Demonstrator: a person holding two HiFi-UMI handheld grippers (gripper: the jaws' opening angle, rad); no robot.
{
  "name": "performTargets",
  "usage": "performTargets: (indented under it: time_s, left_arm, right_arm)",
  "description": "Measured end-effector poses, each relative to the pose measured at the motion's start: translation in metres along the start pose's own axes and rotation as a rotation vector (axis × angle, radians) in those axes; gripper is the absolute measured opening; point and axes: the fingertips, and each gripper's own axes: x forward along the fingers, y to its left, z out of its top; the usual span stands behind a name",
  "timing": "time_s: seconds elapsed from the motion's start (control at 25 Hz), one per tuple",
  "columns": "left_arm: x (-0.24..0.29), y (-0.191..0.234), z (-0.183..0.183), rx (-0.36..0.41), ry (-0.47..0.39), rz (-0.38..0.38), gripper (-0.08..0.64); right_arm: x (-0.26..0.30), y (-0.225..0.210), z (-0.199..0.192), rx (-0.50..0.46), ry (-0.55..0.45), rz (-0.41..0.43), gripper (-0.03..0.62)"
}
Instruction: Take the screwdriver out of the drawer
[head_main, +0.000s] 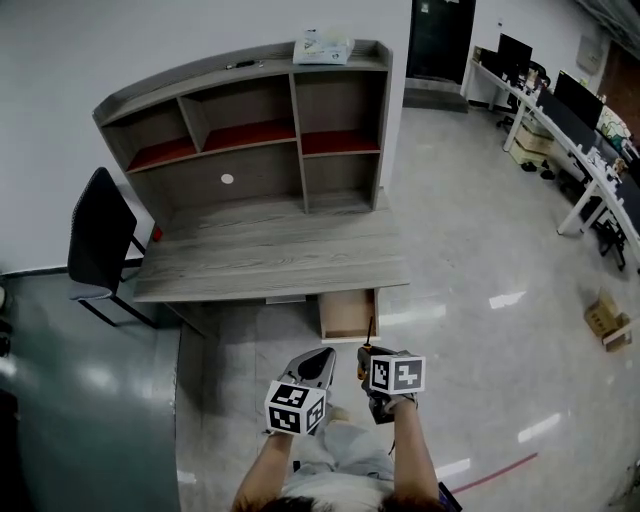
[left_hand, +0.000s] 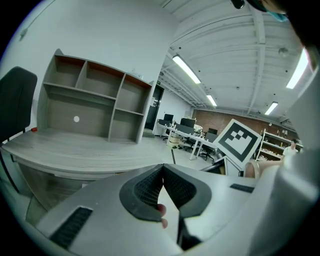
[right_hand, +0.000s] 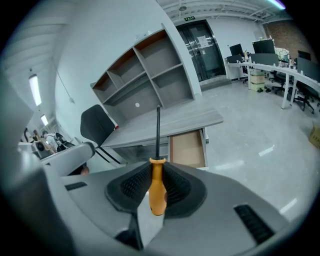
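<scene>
My right gripper (right_hand: 157, 176) is shut on the orange handle of the screwdriver (right_hand: 157, 186), whose black shaft points up and forward. In the head view this gripper (head_main: 366, 360) is held in the air just in front of the open wooden drawer (head_main: 348, 315), with the screwdriver (head_main: 367, 340) sticking out toward it. The drawer (right_hand: 188, 149) is pulled out under the desk's right end, and the part of its inside that I can see is bare. My left gripper (left_hand: 162, 172) is shut with nothing between its pads; it (head_main: 322, 362) hovers left of the right one.
The grey wooden desk (head_main: 268, 258) carries a shelf hutch (head_main: 262, 130) with a white box (head_main: 322, 48) on top. A black chair (head_main: 100, 243) stands at the desk's left. Office desks with monitors (head_main: 573, 118) line the far right; a cardboard box (head_main: 607, 320) lies on the glossy floor.
</scene>
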Motion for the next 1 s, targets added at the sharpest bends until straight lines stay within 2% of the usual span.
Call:
performTargets:
  time_s: [0.64, 1.0]
  left_arm:
    - [-0.075, -0.025, 0.011, 0.042, -0.082, -0.001, 0.017]
    - [-0.123, -0.044, 0.02, 0.082, -0.15, 0.013, 0.017]
  right_arm:
    - [-0.061, 0.048, -0.014, -0.074, -0.085, -0.005, 0.083]
    - [-0.094, 0.08, -0.026, -0.134, -0.153, 0.028, 0.083]
